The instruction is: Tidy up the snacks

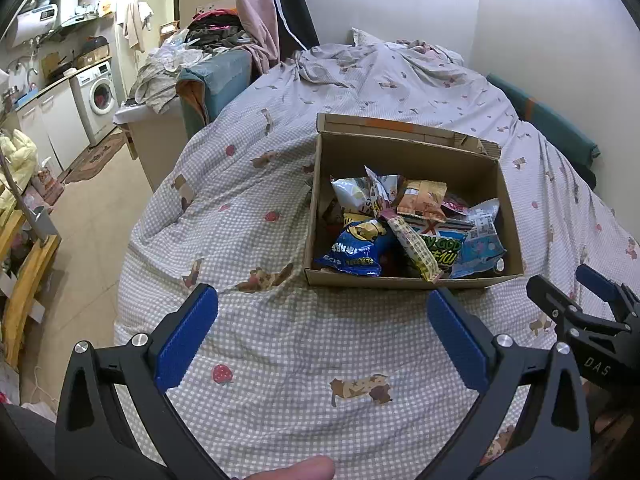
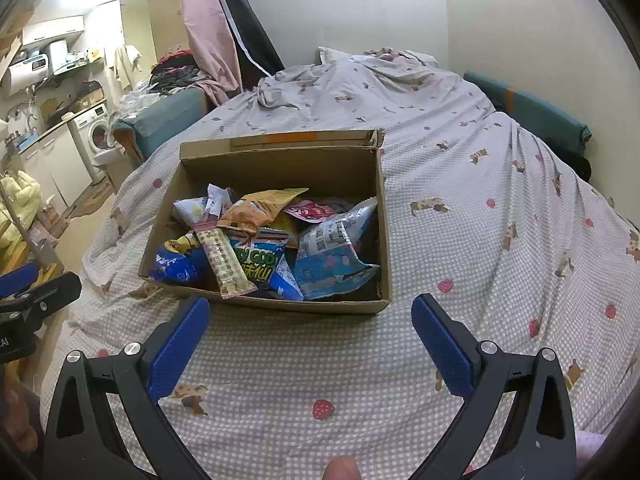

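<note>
An open cardboard box [image 1: 404,152] [image 2: 280,168] sits on the checked bedspread, holding several snack packets. Among them are a blue chip bag [image 1: 356,250] [image 2: 180,262], a long beige bar wrapper [image 1: 416,248] [image 2: 222,262], an orange pouch [image 1: 422,200] [image 2: 256,210] and a light blue bag [image 1: 478,248] [image 2: 332,264]. My left gripper [image 1: 322,332] hovers open over the bedspread just short of the box's near wall, with nothing between its fingers. My right gripper [image 2: 310,340] is likewise open and empty before the box. The right gripper [image 1: 580,312] shows at the right edge of the left wrist view.
The bedspread [image 1: 280,360] [image 2: 480,240] covers a bed against the wall, rumpled at the far end. A teal cushion [image 2: 532,112] lies by the wall. Left of the bed stand a clothes-heaped chair [image 1: 208,72], a washing machine [image 1: 98,96] and wooden shelving [image 1: 24,272].
</note>
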`<state>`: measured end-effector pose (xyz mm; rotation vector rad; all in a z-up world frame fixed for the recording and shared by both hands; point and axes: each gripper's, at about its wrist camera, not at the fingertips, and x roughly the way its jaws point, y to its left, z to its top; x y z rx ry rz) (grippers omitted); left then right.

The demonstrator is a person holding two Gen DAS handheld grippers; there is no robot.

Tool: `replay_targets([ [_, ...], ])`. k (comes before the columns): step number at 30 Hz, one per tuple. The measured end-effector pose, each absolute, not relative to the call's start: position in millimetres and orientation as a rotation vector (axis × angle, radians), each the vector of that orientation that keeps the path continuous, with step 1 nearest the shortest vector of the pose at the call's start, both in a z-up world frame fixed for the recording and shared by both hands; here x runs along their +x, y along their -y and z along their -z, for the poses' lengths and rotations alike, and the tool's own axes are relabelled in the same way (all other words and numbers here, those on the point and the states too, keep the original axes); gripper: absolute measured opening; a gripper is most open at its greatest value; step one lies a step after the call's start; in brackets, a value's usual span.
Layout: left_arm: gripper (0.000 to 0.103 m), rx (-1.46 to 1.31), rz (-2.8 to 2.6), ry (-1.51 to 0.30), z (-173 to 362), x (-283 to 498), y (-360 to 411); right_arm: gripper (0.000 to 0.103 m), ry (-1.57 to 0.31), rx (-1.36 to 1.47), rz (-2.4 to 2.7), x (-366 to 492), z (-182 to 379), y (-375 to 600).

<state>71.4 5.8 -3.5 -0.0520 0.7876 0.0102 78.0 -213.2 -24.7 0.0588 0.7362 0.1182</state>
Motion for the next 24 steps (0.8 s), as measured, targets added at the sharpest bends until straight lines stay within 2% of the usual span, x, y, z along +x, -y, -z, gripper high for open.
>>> replay_targets([
  [24, 0.103, -0.059, -0.016, -0.798, 7.9, 71.0, -3.4, 0.103, -0.731, 0.062, -0.116, 78.2, 25.0, 214.5],
])
